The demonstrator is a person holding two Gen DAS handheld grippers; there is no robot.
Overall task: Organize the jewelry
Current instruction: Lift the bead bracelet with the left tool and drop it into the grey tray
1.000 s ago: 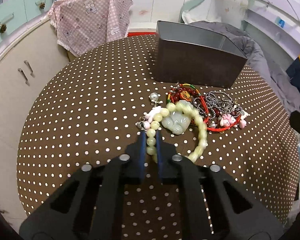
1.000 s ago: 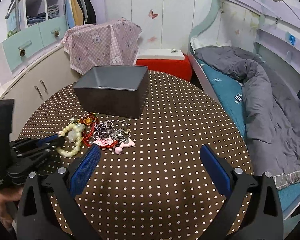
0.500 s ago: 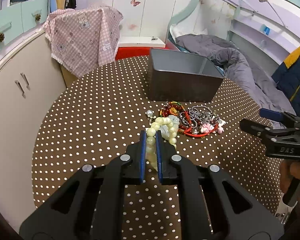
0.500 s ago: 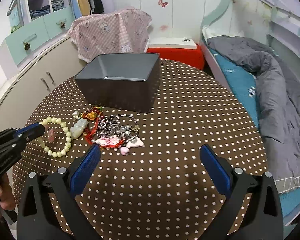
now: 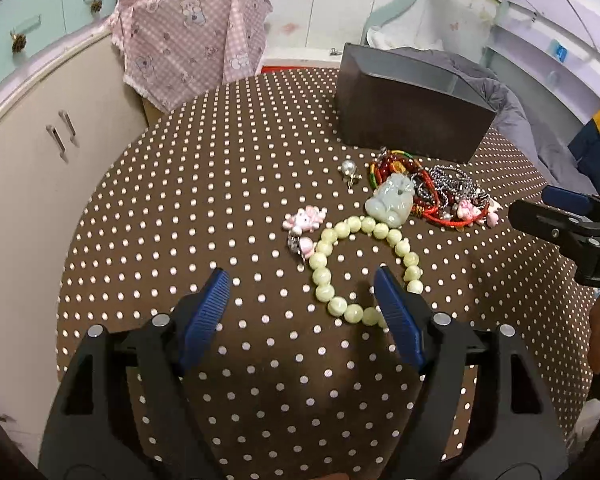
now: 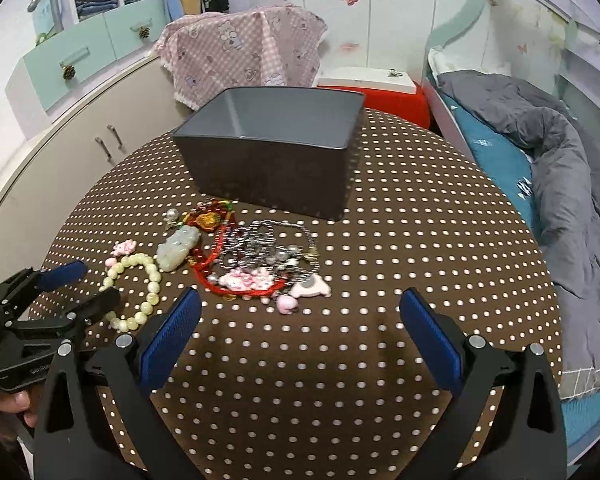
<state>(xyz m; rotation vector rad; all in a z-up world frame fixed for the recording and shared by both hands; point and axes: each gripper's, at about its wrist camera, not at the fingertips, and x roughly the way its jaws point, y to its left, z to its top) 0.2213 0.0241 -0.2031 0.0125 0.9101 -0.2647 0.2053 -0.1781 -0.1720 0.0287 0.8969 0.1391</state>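
On the brown polka-dotted surface (image 5: 220,208), a pale green beaded bracelet (image 5: 364,264) lying loose beside the tangled heap of red cords and silver chains (image 6: 260,256). Left tongs (image 5: 302,304) and right tongs (image 6: 300,336) both spread wide, gripping nothing. Dark grey rectangular box (image 6: 272,152) apparently empty (floor only partly visible), so sorting judged barely begun.

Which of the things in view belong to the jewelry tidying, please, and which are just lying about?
For the job: bead bracelet, jade pendant, jewelry pile, pink charm, grey box.
Lying about: pink checked cloth, grey duvet, red stool.
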